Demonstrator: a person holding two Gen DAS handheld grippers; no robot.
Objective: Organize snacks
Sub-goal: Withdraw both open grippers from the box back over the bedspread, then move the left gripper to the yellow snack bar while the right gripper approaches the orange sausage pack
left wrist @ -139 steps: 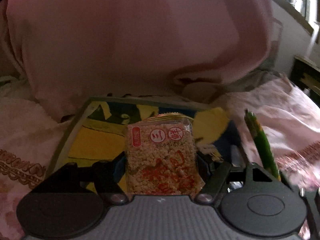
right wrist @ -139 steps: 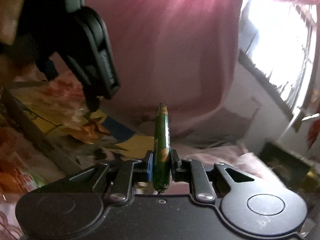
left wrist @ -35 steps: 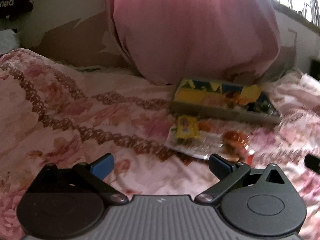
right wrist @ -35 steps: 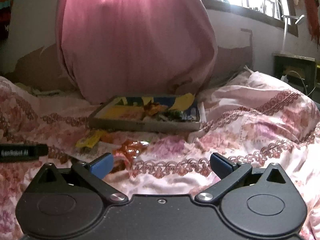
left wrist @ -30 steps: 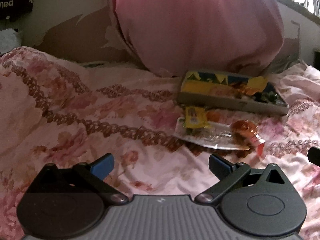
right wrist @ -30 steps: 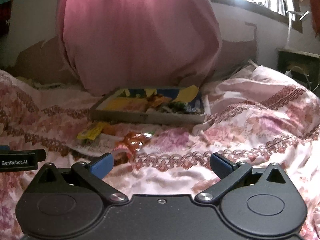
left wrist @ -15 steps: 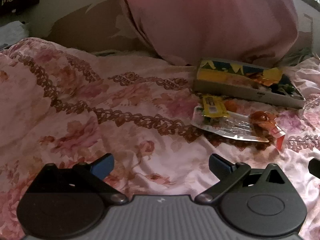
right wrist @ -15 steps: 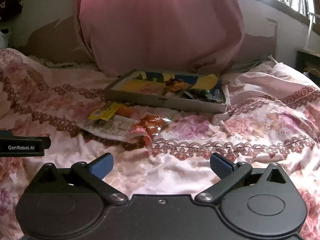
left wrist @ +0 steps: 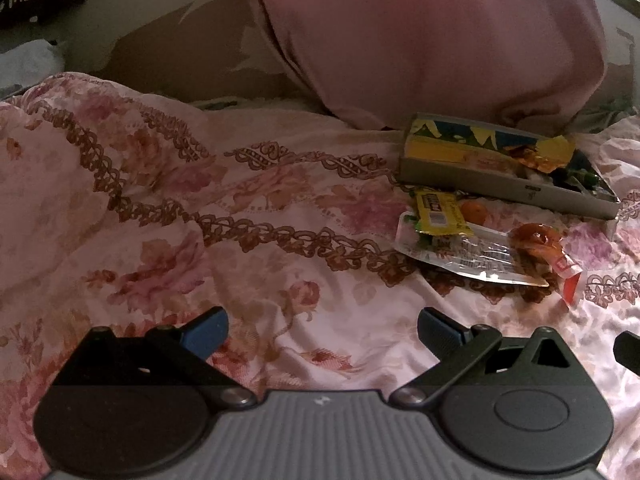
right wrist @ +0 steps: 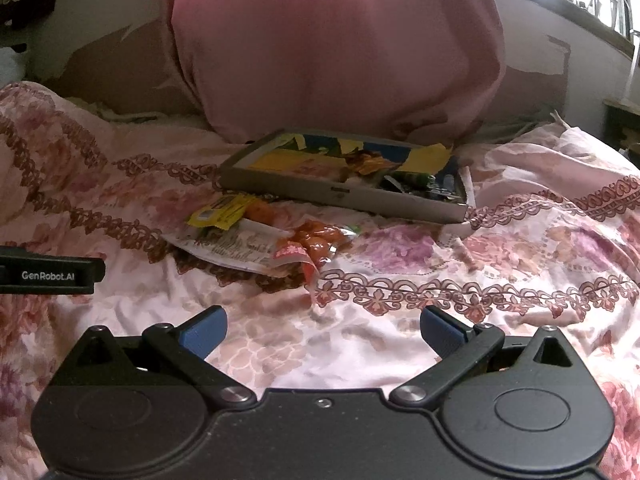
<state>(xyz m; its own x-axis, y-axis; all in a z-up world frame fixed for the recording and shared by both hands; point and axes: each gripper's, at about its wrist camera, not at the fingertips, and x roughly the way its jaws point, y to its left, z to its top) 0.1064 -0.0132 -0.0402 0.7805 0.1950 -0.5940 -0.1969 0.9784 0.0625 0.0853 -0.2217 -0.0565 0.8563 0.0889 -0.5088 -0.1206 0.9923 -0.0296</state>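
A shallow grey tray (left wrist: 472,178) (right wrist: 280,188) with a yellow and blue inside lies on the floral bedspread and holds several snack packets. In front of it lie loose snacks: a yellow packet (left wrist: 438,214) (right wrist: 218,212), a clear flat packet (left wrist: 472,256) (right wrist: 232,246), an orange-red packet (left wrist: 540,242) (right wrist: 316,240) and a small orange ball (left wrist: 474,212). My left gripper (left wrist: 322,334) is open and empty, well short of the snacks. My right gripper (right wrist: 322,330) is open and empty, also short of them. The left gripper's side shows in the right wrist view (right wrist: 48,274).
A large pink pillow (left wrist: 440,40) (right wrist: 336,48) stands behind the tray against the wall. The pink floral bedspread (left wrist: 200,208) (right wrist: 520,260) lies rumpled all around. Thin sticks (right wrist: 466,256) lie right of the tray. A dark cabinet (right wrist: 624,128) is at far right.
Both grippers, which held a rice-cracker packet and a green stick over the tray 4.6 s ago, are open and empty. Over the last second both views have shifted left.
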